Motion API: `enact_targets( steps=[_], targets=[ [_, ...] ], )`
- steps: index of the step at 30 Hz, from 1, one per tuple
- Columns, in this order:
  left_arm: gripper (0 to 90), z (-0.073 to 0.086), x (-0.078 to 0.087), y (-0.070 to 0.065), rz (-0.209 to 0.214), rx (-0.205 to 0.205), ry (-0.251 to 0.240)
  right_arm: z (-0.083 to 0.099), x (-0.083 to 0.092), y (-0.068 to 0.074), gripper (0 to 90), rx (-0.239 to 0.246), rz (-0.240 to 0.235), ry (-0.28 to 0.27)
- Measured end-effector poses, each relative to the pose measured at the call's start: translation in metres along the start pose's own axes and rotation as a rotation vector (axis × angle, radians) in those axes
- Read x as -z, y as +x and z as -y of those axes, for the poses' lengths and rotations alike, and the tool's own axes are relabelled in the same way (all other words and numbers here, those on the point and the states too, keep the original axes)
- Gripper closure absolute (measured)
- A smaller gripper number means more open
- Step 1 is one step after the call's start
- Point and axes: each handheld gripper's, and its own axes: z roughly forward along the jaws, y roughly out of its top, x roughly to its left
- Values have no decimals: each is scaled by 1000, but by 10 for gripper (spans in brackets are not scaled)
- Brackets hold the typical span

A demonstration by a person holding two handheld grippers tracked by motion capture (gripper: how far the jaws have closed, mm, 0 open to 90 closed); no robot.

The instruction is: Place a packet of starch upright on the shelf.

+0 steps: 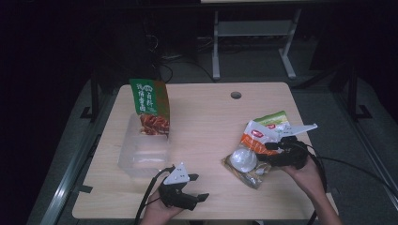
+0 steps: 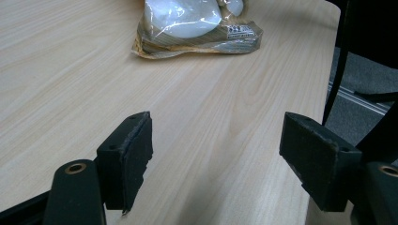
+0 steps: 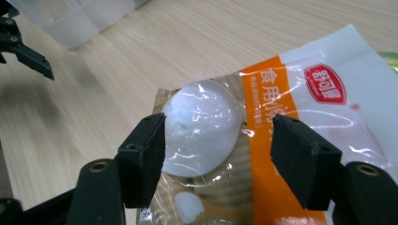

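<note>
Your right gripper [image 1: 274, 149] is over the white-and-orange packet [image 3: 263, 140] at the right side of the worktop [image 1: 206, 126]; fingers [image 3: 145, 154] apart, straddling the packet, pads not pressing on it yet. So it's an approach, not a grasp. Left gripper [image 1: 187, 187] sits low at the near edge, fingers [image 2: 129, 157] wide apart with only bare worktop between them, holding nothing.

Progress, as I read it: looks like packing packets into the clear plastic bin [image 1: 141, 150] at the left. One done: the green-and-red snack bag [image 1: 150, 105] stands upright in the bin's far end. Left to do: close on the white-and-orange packet, carry it across, drop it in. A green packet [image 1: 274, 117] lies partly under it, likely next.

Count:
- packets: 3 (1 in bin, 2 on worktop, overlapping)
- bins: 1
- grippers: 2, both empty

Can't tell if anything else sits under the pile.
</note>
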Motion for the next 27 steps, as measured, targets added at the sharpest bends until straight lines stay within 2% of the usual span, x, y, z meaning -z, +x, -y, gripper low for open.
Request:
enact_targets(
  steps=[7, 12, 16, 27],
  targets=[
    [256, 0, 1, 1, -2, -5, -3, 7, 6, -4, 354, -18, 21, 3],
    [255, 0, 0, 0, -2, 2, -2, 16, 11, -9, 353, -49, 36, 14],
    [256, 0, 0, 1, -2, -17, 8, 24, 14, -12, 354, -62, 46, 20],
    [256, 0, 0, 0, 0, 0, 9, 40, 20, -17, 356, -91, 69, 22]
  ],
)
